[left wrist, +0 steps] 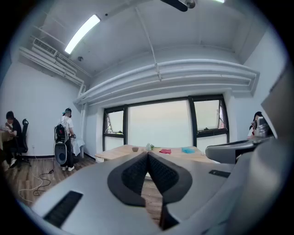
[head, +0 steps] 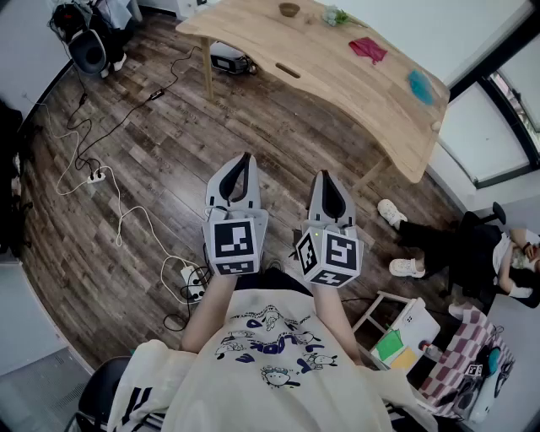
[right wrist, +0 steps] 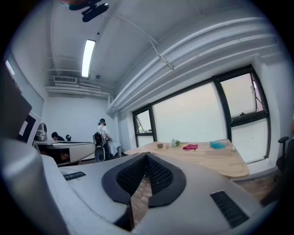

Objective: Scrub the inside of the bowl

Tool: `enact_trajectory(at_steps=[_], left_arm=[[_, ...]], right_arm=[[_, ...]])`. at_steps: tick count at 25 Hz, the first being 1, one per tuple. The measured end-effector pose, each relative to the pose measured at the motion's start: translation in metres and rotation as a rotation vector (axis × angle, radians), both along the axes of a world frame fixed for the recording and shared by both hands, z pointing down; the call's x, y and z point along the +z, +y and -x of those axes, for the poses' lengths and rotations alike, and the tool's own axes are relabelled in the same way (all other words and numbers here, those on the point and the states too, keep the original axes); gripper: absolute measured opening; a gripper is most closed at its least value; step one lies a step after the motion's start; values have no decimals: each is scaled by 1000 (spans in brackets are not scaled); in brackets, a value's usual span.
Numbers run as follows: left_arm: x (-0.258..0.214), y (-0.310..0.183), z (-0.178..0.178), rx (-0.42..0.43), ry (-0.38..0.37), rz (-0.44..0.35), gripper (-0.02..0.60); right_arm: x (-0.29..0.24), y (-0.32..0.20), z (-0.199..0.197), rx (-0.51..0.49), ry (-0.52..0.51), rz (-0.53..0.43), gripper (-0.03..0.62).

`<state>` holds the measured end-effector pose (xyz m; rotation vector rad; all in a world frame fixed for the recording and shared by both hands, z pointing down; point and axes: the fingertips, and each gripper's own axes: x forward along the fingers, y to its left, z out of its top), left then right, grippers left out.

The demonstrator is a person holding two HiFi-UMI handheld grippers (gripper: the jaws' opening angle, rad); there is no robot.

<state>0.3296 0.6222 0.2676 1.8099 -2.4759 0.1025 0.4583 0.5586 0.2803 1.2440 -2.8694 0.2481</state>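
I hold both tools over the wood-plank floor [head: 152, 177], on the near side of the table. The left gripper [head: 245, 162] is clenched, pads pressed together on nothing. The right gripper [head: 326, 177], just beside it, is clenched and empty too. The small brown bowl [head: 289, 9] sits at the far left end of the wooden table [head: 337, 80], well apart from both grippers. To its right along the tabletop lie a green item [head: 335, 15], a pink cloth [head: 368, 48] and a blue item [head: 420, 87].

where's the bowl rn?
Head view, top centre: the bowl is on the wooden table near its far edge, left of the green item and red cloth.
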Motion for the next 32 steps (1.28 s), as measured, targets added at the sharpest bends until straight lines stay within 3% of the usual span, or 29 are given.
enact_trajectory(at_steps=[25, 32], left_arm=[[19, -27, -9, -59, 15, 49, 25], [30, -17, 16, -130, 33, 78, 25]], right_arm=[[24, -41, -9, -61, -21, 82, 4], [36, -57, -1, -63, -12, 117, 3]])
